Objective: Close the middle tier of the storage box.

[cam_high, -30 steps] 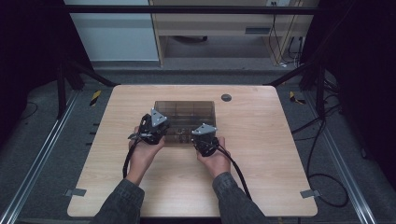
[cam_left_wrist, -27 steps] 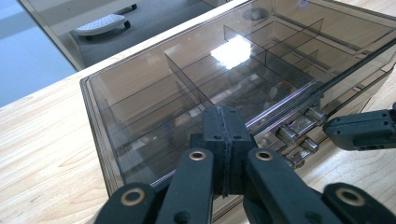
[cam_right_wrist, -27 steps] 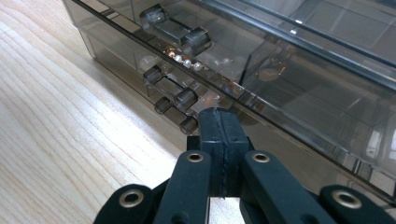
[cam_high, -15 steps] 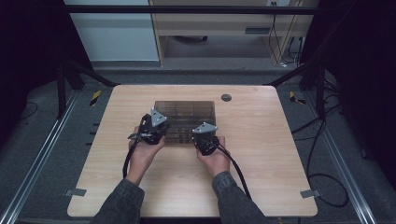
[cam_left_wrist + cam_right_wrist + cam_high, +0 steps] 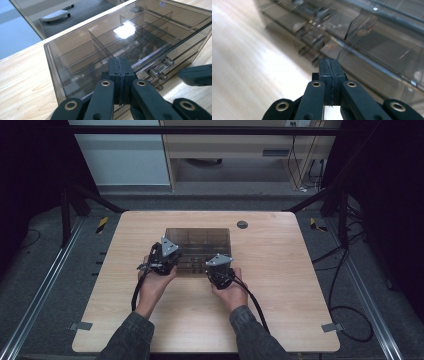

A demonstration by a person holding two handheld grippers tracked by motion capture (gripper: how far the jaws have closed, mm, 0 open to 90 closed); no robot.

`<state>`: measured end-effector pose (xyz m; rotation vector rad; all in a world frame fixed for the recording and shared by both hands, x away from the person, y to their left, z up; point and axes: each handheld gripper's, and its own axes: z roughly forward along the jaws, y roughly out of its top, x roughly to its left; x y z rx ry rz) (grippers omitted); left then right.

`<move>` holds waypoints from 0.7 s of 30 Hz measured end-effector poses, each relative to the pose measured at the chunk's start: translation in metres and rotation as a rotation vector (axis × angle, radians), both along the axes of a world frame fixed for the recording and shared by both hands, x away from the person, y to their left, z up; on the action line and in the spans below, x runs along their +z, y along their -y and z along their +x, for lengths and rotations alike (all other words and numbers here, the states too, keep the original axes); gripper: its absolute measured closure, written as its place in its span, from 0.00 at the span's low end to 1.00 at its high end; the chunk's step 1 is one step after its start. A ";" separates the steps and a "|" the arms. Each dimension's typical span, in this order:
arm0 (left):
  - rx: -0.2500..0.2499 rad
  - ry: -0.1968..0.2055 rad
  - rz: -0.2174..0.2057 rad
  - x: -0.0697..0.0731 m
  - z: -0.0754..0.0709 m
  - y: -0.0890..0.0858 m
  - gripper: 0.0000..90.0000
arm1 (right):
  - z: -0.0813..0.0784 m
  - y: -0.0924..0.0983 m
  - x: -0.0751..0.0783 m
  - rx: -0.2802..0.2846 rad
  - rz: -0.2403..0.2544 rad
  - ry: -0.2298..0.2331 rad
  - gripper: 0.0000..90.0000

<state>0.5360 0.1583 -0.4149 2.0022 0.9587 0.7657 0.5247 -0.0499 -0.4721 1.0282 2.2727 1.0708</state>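
A smoky see-through box (image 5: 198, 239) with inner dividers and front drawers stands at the middle of the wooden table (image 5: 285, 290). My left gripper (image 5: 169, 256) rests at the box's near left edge, jaws shut with nothing between them. In the left gripper view its shut tips (image 5: 120, 63) lie against the box's top front rim (image 5: 82, 75), near the small clear drawer knobs (image 5: 160, 71). My right gripper (image 5: 219, 266) sits at the near right of the box. Its shut, empty tips (image 5: 329, 63) point at the drawer fronts (image 5: 362, 57), whose knobs (image 5: 310, 37) look blurred.
A small grey round disc (image 5: 242, 224) sits in the table near the far edge. Black cables (image 5: 255, 302) trail from the grippers toward the person. Metal rails (image 5: 45, 290) flank the table, and a cabinet (image 5: 235, 150) stands beyond it.
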 end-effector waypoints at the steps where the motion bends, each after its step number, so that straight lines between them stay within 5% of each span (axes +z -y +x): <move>1: -0.001 0.001 -0.005 0.000 0.000 -0.001 1.00 | -0.003 0.003 0.002 0.004 0.003 0.002 1.00; 14: 0.006 0.011 -0.065 0.009 -0.023 -0.023 0.98 | -0.040 0.053 0.014 0.031 0.069 0.051 1.00; 21: 0.055 0.016 -0.100 0.010 -0.040 -0.048 0.98 | -0.041 0.085 0.012 -0.009 0.130 0.052 1.00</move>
